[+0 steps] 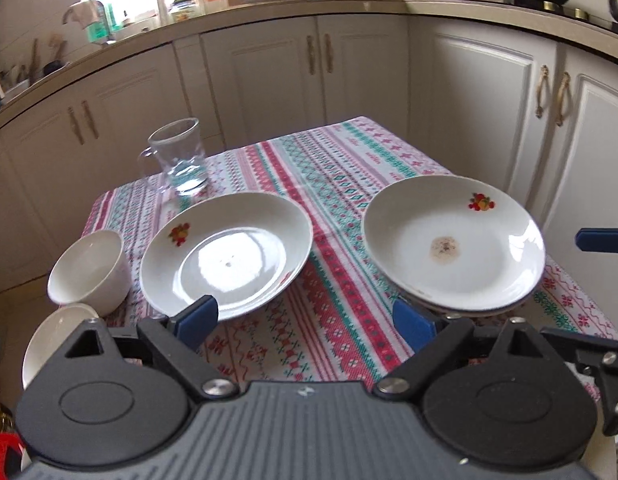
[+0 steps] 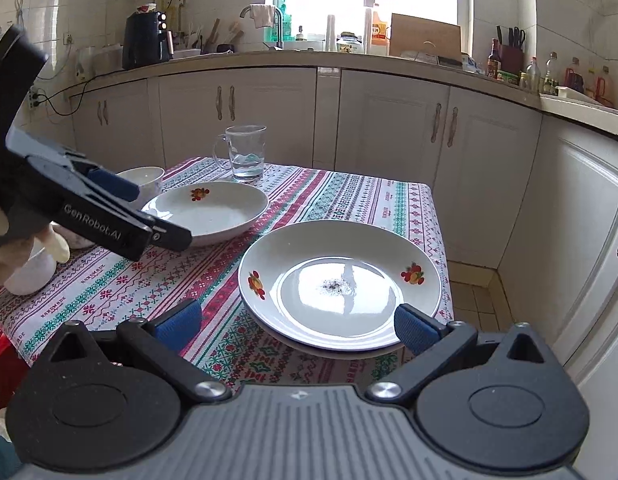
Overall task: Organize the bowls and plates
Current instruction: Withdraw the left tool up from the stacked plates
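Room: we are in a kitchen with pale cupboards on two sides, working over a small table (image 2: pixel 409 208) under a striped woven cloth.
Stacked plates: a plate stack (image 2: pixel 341 284) sits at the table's near right corner; we see its rim reaching out past the table edge. The top plate has a brownish spot in its middle.
Single plate: a lone plate (image 1: pixel 225 256) lies near the table's left edge, well apart from the stack.
Bowls: one bowl (image 1: pixel 89 268) stands just left of the lone plate, at the left edge; a second bowl (image 1: pixel 53 340) lies nearer us, half hidden.
Glass mug: a glass mug (image 2: pixel 245 152) with a little water stands at the far side, just behind the lone plate.
Left gripper: our left gripper (image 1: pixel 305 320) is released, jaws wide, nothing between them, hanging over bare cloth between plate and stack.
Right gripper: our right gripper (image 2: pixel 297 324) is also spread and empty, just before the stack's near rim.
Risk, stack: we judge a nudge could tip the overhanging stack to the floor.
Risk, mug: a wide sweep toward the lone plate could knock it and spill water.
Risk, grip: a glazed rim pinched shallowly may slip.
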Demonstrator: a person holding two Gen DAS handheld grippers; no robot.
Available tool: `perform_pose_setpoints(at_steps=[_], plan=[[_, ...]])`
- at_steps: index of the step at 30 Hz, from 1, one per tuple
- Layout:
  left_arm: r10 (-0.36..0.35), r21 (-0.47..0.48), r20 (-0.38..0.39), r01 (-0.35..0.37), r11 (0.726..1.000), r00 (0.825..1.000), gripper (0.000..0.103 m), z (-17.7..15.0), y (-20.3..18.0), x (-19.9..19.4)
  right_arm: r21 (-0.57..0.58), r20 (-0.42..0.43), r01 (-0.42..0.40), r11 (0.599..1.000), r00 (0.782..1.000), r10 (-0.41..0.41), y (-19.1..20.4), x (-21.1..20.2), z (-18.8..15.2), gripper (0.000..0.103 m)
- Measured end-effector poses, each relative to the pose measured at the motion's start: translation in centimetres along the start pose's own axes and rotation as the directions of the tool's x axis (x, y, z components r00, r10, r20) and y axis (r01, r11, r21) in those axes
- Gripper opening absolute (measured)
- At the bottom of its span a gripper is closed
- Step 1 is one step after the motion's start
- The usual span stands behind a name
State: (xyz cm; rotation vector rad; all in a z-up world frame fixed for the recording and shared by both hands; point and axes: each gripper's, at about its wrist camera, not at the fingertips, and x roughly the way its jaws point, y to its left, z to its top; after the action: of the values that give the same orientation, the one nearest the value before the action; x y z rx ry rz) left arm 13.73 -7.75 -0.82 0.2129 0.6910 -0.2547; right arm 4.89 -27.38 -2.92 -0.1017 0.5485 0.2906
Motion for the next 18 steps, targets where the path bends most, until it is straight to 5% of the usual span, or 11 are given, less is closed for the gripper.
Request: perform_pose_setpoints(at_steps=[8,18], plan=[[0.137,-0.097,-0.026,-0.139,0.985,0.990,0.094,-3.3,0.6,2.6,-0.017,-0.043,0.006,1.000,0.999,-0.007,0.9,0.3,-0.1,0.103],[0.140,-0.159,-0.057,-0.147,0.976,0.989,0.094,-3.7,2.0,5.9,-0.029,-0.110,0.000,1.000,0.994,-0.003,0.7,2.7,2.0,0.103]])
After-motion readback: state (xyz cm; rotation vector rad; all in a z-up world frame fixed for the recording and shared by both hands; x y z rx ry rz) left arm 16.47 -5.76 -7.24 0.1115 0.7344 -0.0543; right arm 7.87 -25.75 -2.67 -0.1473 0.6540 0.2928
